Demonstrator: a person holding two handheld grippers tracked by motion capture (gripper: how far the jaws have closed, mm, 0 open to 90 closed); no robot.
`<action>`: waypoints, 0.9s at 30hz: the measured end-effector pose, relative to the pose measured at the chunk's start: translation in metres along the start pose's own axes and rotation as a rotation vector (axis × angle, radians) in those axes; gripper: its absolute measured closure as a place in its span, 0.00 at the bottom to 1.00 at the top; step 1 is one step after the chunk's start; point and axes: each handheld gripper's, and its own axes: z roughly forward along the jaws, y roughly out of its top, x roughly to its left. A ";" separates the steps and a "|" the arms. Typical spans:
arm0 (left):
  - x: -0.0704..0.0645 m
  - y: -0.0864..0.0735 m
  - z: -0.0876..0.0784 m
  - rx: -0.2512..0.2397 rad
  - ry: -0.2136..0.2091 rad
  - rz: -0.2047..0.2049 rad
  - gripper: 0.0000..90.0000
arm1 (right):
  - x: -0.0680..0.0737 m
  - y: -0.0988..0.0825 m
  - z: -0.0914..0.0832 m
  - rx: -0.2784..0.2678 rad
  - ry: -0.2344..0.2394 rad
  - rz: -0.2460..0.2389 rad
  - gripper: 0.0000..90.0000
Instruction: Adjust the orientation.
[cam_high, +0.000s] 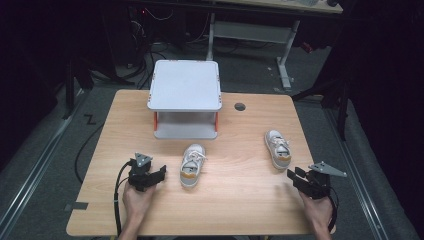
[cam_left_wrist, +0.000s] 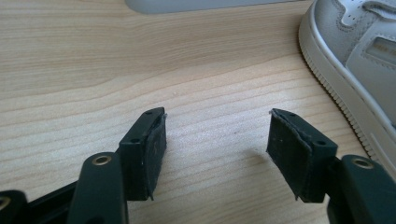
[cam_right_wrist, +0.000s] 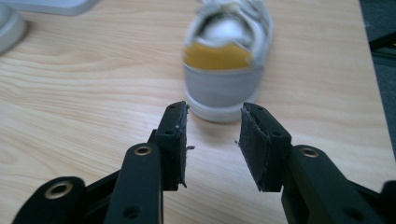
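Observation:
Two small white sneakers with yellow heel tabs lie on the wooden table (cam_high: 235, 200). One sneaker (cam_high: 192, 164) is near the middle, the other sneaker (cam_high: 277, 148) at the right. My left gripper (cam_high: 161, 173) rests low on the table just left of the middle sneaker (cam_left_wrist: 355, 60), apart from it. In the left gripper view its jaws (cam_left_wrist: 217, 126) stand open over bare wood. My right gripper (cam_high: 294, 176) is below the right sneaker. Its jaws (cam_right_wrist: 212, 116) are open with nothing between them, and they point at that sneaker's heel (cam_right_wrist: 224, 70), just short of it.
A white two-level stand (cam_high: 185, 85) sits at the back middle of the table, with its base (cam_left_wrist: 196, 4) beyond the left gripper. A round cable hole (cam_high: 240, 106) lies to its right. The table's right edge (cam_right_wrist: 369, 60) is close to the right sneaker.

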 end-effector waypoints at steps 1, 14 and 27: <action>-0.001 0.000 0.000 -0.005 0.002 0.003 0.41 | 0.006 0.010 -0.001 0.008 0.010 -0.028 0.69; -0.011 0.002 0.004 0.022 0.045 0.067 0.37 | 0.034 0.073 0.040 0.192 -0.046 -0.162 0.73; -0.011 0.002 0.004 0.020 0.045 0.063 0.37 | 0.027 0.093 0.074 0.355 -0.065 -0.144 0.87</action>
